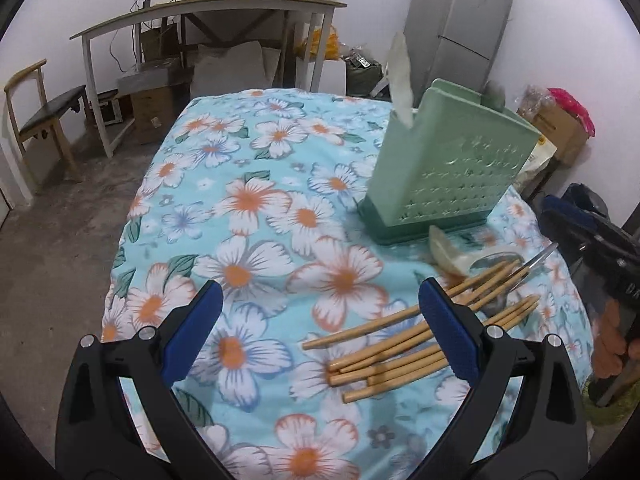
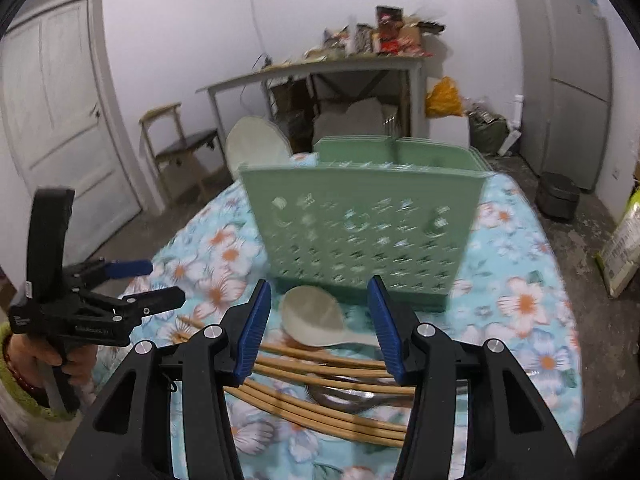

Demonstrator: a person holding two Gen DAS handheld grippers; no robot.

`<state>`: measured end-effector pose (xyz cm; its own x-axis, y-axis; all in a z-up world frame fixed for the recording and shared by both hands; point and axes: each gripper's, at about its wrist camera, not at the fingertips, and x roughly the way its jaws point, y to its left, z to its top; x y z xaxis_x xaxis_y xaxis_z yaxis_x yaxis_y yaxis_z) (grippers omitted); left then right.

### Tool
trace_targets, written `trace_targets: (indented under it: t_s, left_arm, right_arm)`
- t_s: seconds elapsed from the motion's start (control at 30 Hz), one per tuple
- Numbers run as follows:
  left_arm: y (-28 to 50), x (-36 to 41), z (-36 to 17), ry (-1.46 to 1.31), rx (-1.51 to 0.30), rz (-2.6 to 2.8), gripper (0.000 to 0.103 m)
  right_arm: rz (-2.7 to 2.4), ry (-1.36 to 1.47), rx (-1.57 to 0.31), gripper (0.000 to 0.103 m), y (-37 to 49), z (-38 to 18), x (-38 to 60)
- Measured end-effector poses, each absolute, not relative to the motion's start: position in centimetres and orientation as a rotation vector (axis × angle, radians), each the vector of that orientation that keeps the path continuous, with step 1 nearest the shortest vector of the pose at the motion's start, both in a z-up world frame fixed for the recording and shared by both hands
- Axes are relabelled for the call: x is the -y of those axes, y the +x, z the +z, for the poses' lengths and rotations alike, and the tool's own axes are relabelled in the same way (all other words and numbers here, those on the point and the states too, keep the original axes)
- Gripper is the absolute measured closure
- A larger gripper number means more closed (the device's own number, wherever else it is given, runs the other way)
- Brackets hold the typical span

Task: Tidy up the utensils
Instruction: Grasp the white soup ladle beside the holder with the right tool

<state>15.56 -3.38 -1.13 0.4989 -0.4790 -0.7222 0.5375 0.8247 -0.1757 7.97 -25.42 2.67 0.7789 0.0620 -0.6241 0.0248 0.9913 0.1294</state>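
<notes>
A green perforated utensil holder stands on the floral tablecloth, with a white rice paddle upright in it; the holder also shows in the right wrist view. Several bamboo chopsticks lie in a loose pile in front of it, with a second white paddle and a metal spoon among them. My left gripper is open and empty, just left of the chopsticks. My right gripper is open and empty, over the paddle and chopsticks.
The table is round, covered in a light blue floral cloth. A wooden chair, a cluttered side table and a grey fridge stand behind it. A dark pot sits on the floor.
</notes>
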Motion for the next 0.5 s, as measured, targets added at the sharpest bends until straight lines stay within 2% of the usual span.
trace_targets:
  t_s: [0.2, 0.27, 0.37, 0.5]
  left_arm:
    - [16.6, 1.8, -1.7, 0.018, -0.865, -0.588, 0.010]
    - [16.8, 1.2, -1.6, 0.001, -0.853, -0.580, 0.021]
    - [17.2, 0.5, -1.7, -0.026, -0.854, -0.566, 0.033]
    - [17.7, -0.3, -1.9, -0.076, -0.873, -0.575, 0.046]
  right_arm:
    - [0.034, 0.009, -0.788, 0.054, 11.6, -0.7, 21.7]
    - [0.024, -0.027, -0.817, 0.056, 12.7, -1.5, 21.0]
    - [-0.002, -0.071, -0.863, 0.064, 13.9, -2.7, 20.4]
    - [-0.034, -0.105, -0.917, 0.081, 15.0, -4.0, 20.0]
